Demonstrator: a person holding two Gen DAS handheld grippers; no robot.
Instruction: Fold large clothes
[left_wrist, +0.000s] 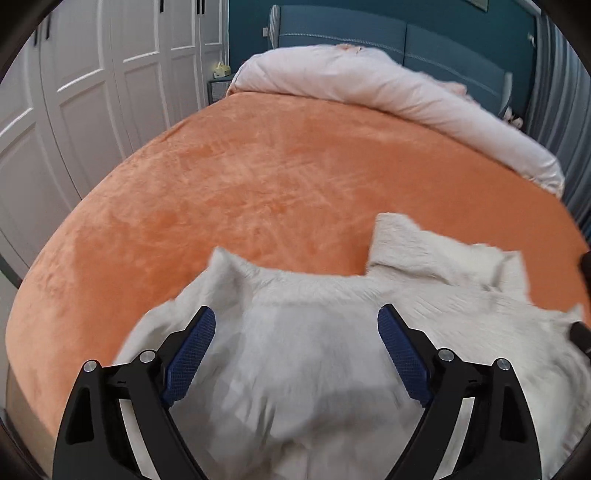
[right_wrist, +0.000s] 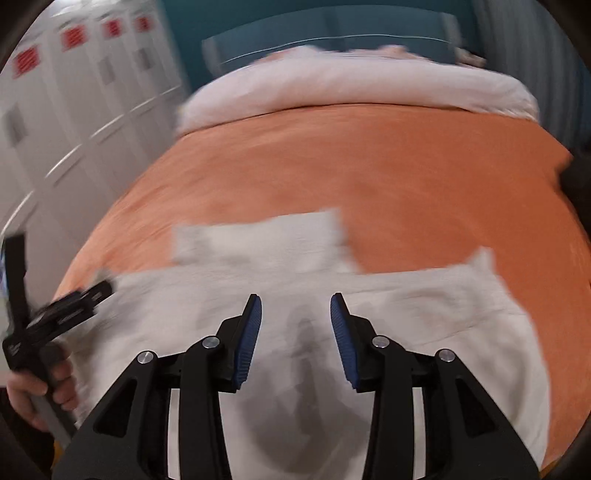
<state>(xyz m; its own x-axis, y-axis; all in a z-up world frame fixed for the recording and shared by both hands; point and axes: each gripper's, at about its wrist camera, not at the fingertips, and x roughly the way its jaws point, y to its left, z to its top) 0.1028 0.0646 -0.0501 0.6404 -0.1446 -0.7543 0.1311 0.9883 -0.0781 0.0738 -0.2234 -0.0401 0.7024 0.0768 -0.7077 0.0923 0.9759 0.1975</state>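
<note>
A cream-white garment (left_wrist: 332, 332) lies spread on the near part of the orange bed cover (left_wrist: 277, 166), with a collar or sleeve flap (left_wrist: 402, 243) sticking up at its far edge. My left gripper (left_wrist: 295, 319) hovers over it, its blue pads wide apart with nothing pinched between them. In the right wrist view the garment (right_wrist: 424, 314) fills the foreground. My right gripper (right_wrist: 295, 301) is above it with its pads partly apart, and only cloth and shadow show below the gap. The left gripper (right_wrist: 79, 297) appears at that view's left edge, held by a hand (right_wrist: 33, 391).
A rolled pale pink duvet (left_wrist: 388, 92) lies across the head of the bed against a teal headboard (left_wrist: 369, 33). White wardrobe doors (left_wrist: 92, 92) stand along the left side. A small nightstand with a yellow box (left_wrist: 221, 70) sits in the corner.
</note>
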